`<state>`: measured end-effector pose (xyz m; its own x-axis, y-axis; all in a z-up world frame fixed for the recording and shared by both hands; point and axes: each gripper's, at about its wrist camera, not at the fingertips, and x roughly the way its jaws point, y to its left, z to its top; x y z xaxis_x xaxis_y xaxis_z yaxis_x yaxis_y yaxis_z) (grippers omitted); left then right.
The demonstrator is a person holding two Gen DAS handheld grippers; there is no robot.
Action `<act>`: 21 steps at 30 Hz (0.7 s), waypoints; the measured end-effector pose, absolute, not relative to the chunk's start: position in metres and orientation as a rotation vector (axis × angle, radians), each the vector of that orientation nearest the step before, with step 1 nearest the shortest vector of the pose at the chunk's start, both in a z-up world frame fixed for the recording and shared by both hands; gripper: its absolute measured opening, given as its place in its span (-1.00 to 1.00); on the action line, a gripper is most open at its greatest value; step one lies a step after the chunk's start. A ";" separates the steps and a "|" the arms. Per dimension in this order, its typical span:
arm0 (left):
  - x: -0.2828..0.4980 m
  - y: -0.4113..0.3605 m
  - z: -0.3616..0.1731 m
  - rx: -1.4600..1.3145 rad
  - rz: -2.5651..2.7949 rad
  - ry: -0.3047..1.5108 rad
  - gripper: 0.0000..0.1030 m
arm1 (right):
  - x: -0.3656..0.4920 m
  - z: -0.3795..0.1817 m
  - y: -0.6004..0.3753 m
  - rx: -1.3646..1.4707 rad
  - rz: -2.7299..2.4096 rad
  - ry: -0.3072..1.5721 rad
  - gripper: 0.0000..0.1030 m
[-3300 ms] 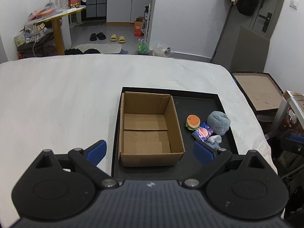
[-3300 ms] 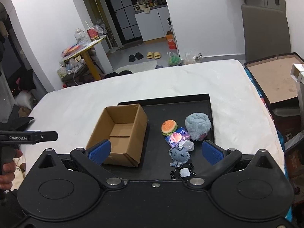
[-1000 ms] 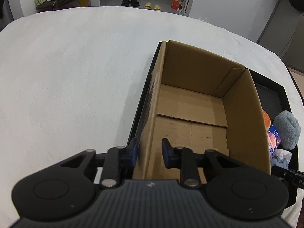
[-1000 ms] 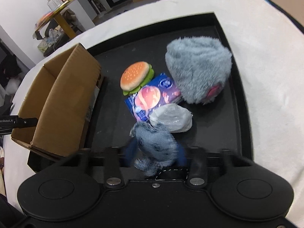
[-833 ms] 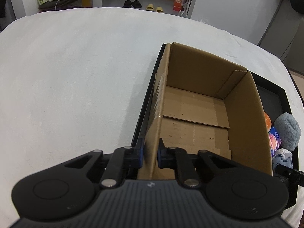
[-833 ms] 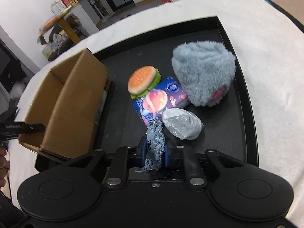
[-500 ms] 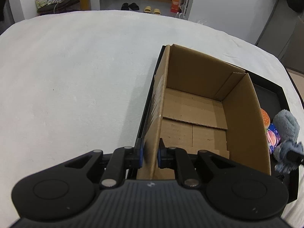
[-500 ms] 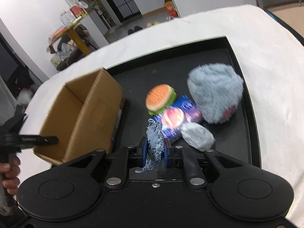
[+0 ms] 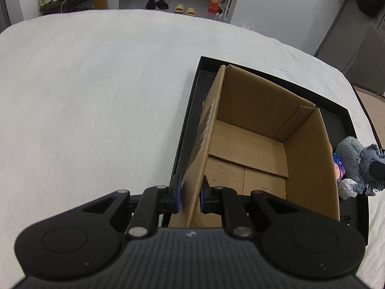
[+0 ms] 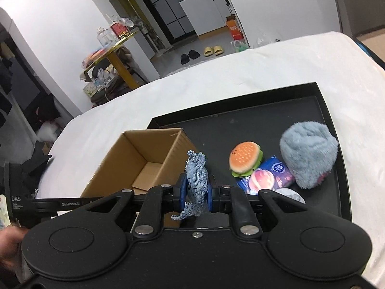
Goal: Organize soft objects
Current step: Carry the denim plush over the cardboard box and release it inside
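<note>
A white cloth-covered table (image 9: pixel 96 110) fills the left of the scene, and on it lies a black tray (image 9: pixel 190 110) that carries an open cardboard box (image 9: pixel 252 134) at its left end. The left gripper (image 9: pixel 190 197) is clamped on the box's near left wall, one blue pad outside the cardboard and the other inside, with the wall pinched flat between them. The inside of the box shows only its folded bottom flaps. Just right of the box, the right gripper (image 10: pixel 196 193) has its fingers pressed together on a small blue denim toy (image 10: pixel 196 180), which stands up between the pads with frayed threads hanging below; it is held clear of the tray floor, beside the box's right wall. Further right on the tray lie the other soft things, close together: a hamburger toy (image 10: pixel 245 157), a blue packet (image 10: pixel 267 177) with a pink round print touching it, a crumpled grey-white wad (image 10: pixel 291 196) partly hidden behind the gripper, and a fluffy grey-blue plush (image 10: pixel 309 154) near the tray's right rim. At the far left edge of the right wrist view, a person's hand (image 10: pixel 9 243) shows below the other gripper's body.
</note>
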<state>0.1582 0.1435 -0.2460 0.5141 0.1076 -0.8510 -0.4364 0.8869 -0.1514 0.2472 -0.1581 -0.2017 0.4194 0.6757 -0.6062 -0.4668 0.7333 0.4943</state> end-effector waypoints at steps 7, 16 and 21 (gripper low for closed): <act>0.165 0.144 -0.250 -0.397 0.299 1.031 -0.72 | 0.247 -0.192 -0.145 0.243 0.733 0.859 -0.68; 0.168 0.141 -0.244 -0.370 0.274 1.054 -0.72 | 0.248 -0.185 -0.118 0.243 0.770 0.844 -0.68; 0.171 0.143 -0.246 -0.379 0.272 1.067 -0.72 | 0.247 -0.182 -0.102 0.239 0.796 0.839 -0.68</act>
<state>0.1711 0.1433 -0.2463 0.4591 0.0339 -0.8877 -0.3949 0.9029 -0.1697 0.2465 -0.1024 -0.1819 0.4055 0.7125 -0.5726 -0.5342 0.6930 0.4841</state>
